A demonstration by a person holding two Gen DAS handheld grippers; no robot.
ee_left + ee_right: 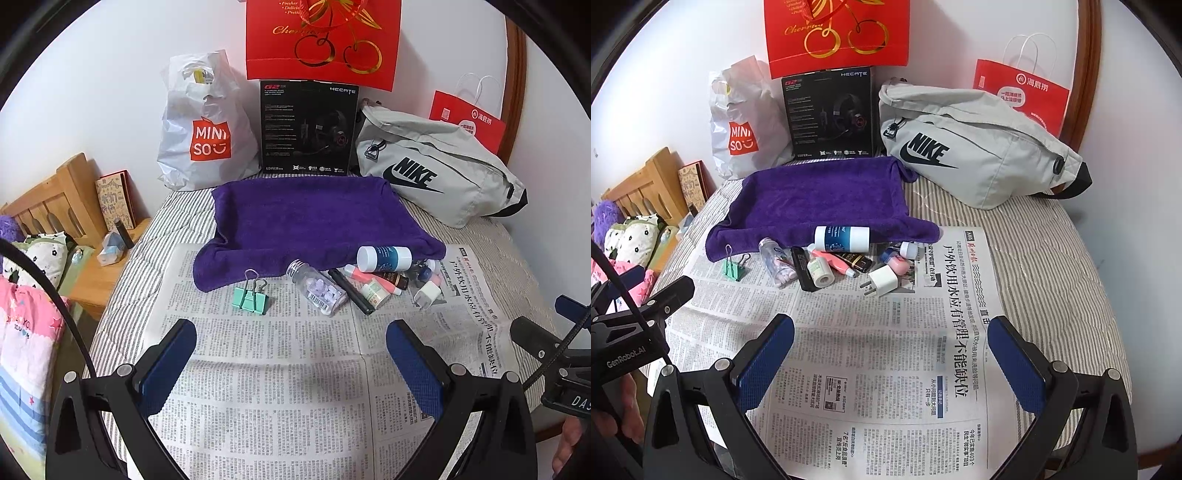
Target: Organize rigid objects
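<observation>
Both sets of jaws are spread wide with nothing in them: the left gripper and right gripper just hang over the bare near part of the newspaper. Looks like nothing's been sorted yet, so we're at the approach step, I'd guess. The clutter sits along the far edge of the newspaper, right at the near edge of the purple towel: a green binder clip off to the left, then a clear pill bottle, a white-and-blue bottle, and a white charger plug. Next move probably needs one gripper reaching forward to an outlying piece, since the middle stuff is touching.
</observation>
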